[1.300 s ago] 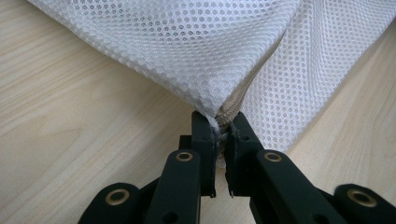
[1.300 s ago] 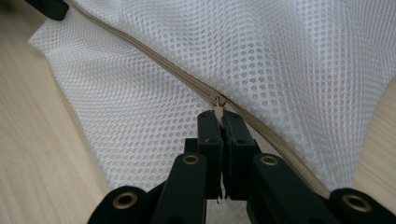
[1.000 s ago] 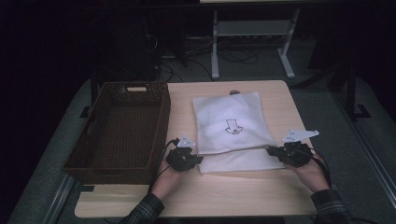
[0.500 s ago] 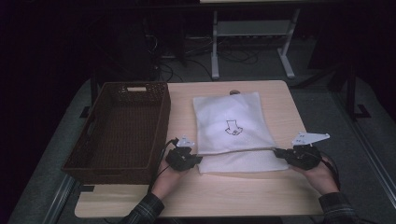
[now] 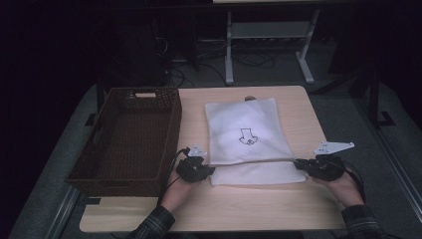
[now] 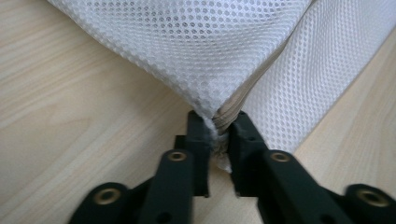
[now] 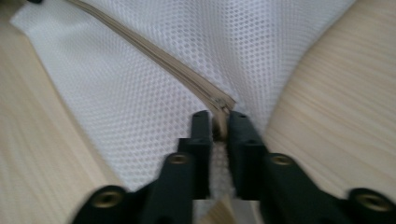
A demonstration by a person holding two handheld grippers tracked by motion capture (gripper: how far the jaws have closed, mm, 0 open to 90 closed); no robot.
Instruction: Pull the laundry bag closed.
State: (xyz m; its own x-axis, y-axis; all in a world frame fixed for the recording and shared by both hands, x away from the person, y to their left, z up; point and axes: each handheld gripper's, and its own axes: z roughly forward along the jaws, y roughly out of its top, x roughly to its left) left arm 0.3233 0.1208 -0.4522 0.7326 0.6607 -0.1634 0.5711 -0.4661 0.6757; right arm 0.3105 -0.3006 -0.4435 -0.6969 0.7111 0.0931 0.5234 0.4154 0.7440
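In the high view, a white mesh bag lies flat on the wooden table, with a small dark print near its middle. The left gripper sits at the bag's near left corner and the right gripper at its near right corner, so the bag stretches between them and away from both, toward the table's far edge. A beige zipper line runs across the bag from one gripper to the other. A dark wicker basket stands just beyond the left gripper's outer side, apart from the bag.

In the left gripper view, the two black jaws stand close together with the bag's corner bunched between them; mesh and the ribbed beige zipper tape press against the inner faces. The jaws have just been opening a little, yet the cloth is pinched. The rest of the bag fans out ahead of the tips.

In the right gripper view, the jaws are likewise nearly together, clamped on the zipper's end. They too have just been opening slightly, with the fabric between them. The zipper runs away from the tips up and to the left, mesh spreading on both sides.
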